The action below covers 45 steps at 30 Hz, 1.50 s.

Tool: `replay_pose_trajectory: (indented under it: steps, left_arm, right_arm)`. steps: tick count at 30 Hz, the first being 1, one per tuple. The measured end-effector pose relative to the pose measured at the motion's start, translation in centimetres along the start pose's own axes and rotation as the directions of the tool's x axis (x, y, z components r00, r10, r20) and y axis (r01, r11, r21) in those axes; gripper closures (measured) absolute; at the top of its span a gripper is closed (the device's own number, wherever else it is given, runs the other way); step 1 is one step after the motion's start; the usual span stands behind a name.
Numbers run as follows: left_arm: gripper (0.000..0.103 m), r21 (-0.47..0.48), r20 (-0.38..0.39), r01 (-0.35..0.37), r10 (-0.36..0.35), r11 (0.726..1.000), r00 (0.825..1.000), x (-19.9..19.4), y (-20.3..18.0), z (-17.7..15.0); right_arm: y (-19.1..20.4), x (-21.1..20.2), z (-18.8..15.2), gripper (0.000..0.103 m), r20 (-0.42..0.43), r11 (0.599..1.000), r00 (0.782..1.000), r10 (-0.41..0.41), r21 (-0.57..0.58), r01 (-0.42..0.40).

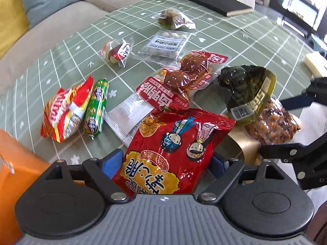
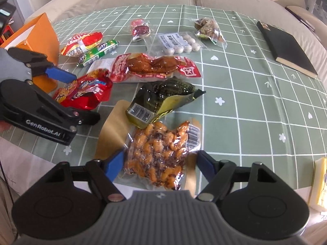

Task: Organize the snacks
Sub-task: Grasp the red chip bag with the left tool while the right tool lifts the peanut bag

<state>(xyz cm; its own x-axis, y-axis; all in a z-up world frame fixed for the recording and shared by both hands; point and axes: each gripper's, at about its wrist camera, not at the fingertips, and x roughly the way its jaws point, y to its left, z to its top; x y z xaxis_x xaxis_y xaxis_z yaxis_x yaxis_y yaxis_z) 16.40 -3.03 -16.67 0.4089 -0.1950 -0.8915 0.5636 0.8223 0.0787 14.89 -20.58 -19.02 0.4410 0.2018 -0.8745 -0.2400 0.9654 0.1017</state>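
Between the spread blue pads of the left gripper (image 1: 163, 163) sits the glossy red snack bag with cartoon faces (image 1: 173, 153), lying on the green grid-patterned tablecloth (image 1: 235, 47); jaws wide, and no pad visibly presses on it. Ahead and left of that claw, a red-and-yellow crinkled packet (image 1: 63, 112) lies beside a green sausage stick (image 1: 96, 108). Straight ahead, the red vacuum pack of brown braised meat (image 1: 184, 77); ahead and right, a dark green foil pouch (image 1: 243, 87). Left of the claw, an orange paper bag (image 1: 18, 159).

Over to the right wrist view: the right gripper (image 2: 161, 163) stands wide around a clear vacuum pack of orange-brown nuggets (image 2: 159, 153), pads apart from its edges on both sides. Just ahead, the green pouch (image 2: 161, 100) again; the left gripper (image 2: 81, 96) is off to the left, straddling the red bag (image 2: 85, 91). Far right, a black notebook (image 2: 286, 49).
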Motion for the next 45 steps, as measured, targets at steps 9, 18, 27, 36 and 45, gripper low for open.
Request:
replay_pose_trajectory:
  steps: [9,18,27,36,45]
  left_arm:
    - [0.024,-0.239,-0.007,0.003,-0.005,0.971,1.0,-2.1,-0.3,-1.8]
    - [0.028,-0.284,0.043,-0.051,0.066,0.957,0.997,-5.4,-1.7,-3.0]
    - [0.028,-0.351,0.072,-0.035,0.064,0.936,0.995,-8.2,-1.2,-3.8]
    - [0.028,-0.412,0.107,-0.025,0.075,0.911,0.991,-10.5,-0.3,-4.9]
    - [0.027,-0.496,0.166,-0.043,0.143,0.868,0.976,-14.2,2.3,-5.3]
  right_arm:
    - [-0.4,-0.7,-0.4,0.045,0.002,0.998,1.0,0.017,0.054,-0.017]
    - [-0.7,-3.0,-0.8,0.047,-0.01,0.985,0.996,0.086,0.154,-0.083]
    - [1.3,-5.7,-0.9,0.083,0.03,0.985,0.992,0.123,0.114,-0.126]
    - [1.9,-7.2,0.6,0.086,0.089,0.984,0.988,0.128,0.117,-0.138]
    - [4.4,-10.8,4.2,0.086,0.192,0.983,0.966,0.172,0.024,-0.18]
